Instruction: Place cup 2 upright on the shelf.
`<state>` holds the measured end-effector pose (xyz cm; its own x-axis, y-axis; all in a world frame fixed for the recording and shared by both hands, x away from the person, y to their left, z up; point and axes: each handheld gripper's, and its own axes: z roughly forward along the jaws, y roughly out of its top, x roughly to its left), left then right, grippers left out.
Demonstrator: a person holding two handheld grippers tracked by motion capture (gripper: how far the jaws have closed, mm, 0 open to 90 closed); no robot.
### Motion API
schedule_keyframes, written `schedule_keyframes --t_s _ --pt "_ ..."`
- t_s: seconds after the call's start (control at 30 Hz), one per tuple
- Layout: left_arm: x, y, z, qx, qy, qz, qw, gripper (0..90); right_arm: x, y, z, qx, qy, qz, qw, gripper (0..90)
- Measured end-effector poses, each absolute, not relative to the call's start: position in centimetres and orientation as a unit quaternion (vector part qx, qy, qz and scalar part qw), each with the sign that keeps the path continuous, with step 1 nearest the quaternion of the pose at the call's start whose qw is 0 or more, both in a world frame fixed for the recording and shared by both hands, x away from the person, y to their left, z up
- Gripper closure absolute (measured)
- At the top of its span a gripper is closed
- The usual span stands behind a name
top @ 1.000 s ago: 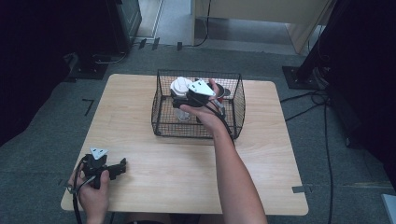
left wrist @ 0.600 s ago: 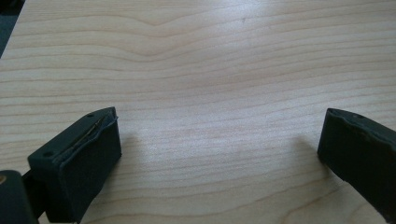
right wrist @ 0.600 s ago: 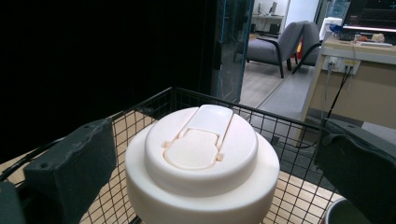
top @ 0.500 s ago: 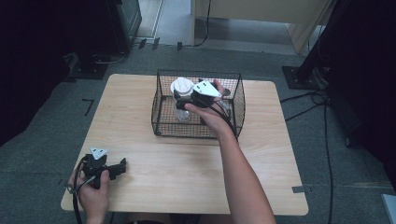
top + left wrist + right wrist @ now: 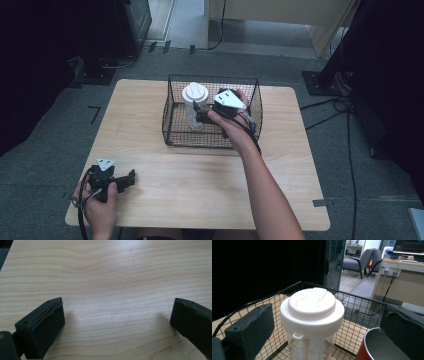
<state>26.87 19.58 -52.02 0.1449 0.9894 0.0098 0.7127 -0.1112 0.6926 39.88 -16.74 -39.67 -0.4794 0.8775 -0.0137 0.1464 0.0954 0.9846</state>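
Right gripper view: bottle [image 5: 312, 315] between parted right tongs [image 5: 324, 337].

Basket crowded, front surface free
Wire basket [image 5: 175, 125] walls box in the white-lidded jar [image 5: 312, 312] and red cup [image 5: 377, 347]; bare surface [image 5: 200, 185] lies open in front.

Pale wood-grain tabletop [image 5: 200, 170], black wire-mesh basket [image 5: 175, 117], clear bottle [image 5: 312, 347] with white lid [image 5: 312, 310], red cup [image 5: 364, 352] with grey inside, black left tool [image 5: 131, 177] and right tool [image 5: 196, 111] with white triangular plates, grey carpet floor [image 5: 45, 165].
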Motion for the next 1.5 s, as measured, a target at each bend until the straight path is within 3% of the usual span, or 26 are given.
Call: schedule_keyframes --t_s 1.5 --pt "26.9 19.6 -52.0 0.703 0.605 0.248 0.279 0.0 33.0 -22.1 -40.7 0.388 0.662 0.543 0.342 0.0"
